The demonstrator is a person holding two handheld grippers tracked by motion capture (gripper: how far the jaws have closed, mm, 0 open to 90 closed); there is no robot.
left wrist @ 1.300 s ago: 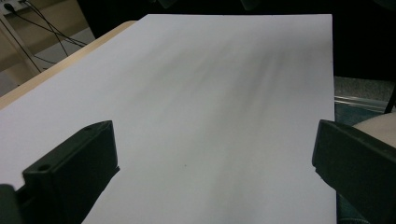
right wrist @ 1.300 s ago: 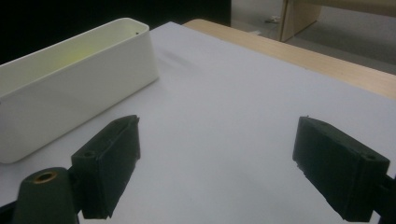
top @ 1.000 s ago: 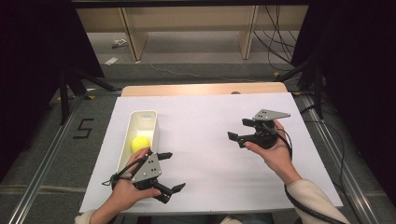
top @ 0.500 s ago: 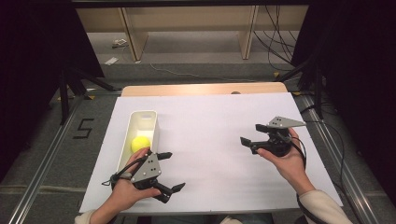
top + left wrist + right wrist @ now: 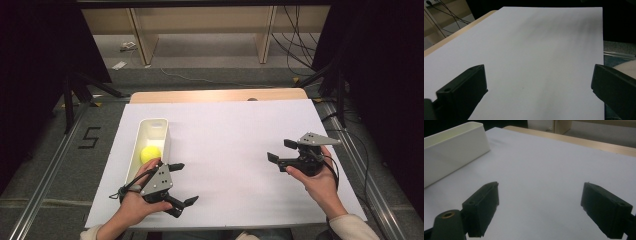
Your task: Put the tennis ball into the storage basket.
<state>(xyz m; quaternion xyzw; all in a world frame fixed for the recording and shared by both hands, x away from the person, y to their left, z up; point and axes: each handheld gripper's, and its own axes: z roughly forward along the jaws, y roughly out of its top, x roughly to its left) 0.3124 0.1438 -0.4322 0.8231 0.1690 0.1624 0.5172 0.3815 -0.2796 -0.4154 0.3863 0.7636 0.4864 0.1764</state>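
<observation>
Here, the desk (image 5: 235,150) is covered by a white sheet, and nothing lies between either pair of jaws. A white bin (image 5: 150,145) is seen just beyond the left gripper (image 5: 180,184), whose jaws are spread wide; it lies well ahead of the right gripper (image 5: 280,151), whose jaws are likewise spread and empty. Inside the bin, a yellow ball (image 5: 150,154) is held. The ball is judged light, soft and apt to roll, so it is best pinched across its middle from above.
</observation>
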